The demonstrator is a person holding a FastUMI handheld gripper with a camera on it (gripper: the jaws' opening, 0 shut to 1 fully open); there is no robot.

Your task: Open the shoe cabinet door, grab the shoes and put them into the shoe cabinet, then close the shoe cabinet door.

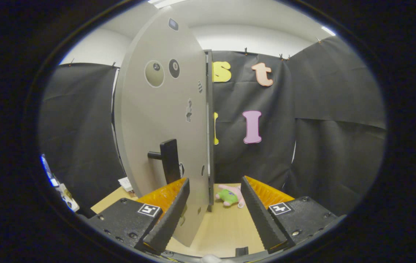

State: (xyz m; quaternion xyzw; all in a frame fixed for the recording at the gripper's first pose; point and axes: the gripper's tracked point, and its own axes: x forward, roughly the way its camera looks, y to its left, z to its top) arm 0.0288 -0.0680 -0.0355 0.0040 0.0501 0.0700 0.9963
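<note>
One step looks done: shoe cabinet door (164,120) swung open, its edge between my spread, empty fingers (215,215). Shoes not grabbed yet; loading, closing left. Plush toy (231,196) on worktop (226,230) beyond.

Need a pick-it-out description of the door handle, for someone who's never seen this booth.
Find the tall grey cabinet door swung open on the wooden table. Low on its face, just above the open tool's left finger, sits the handle: a black upright bar on a short stub, the only raised part among flat round stickers.
</note>
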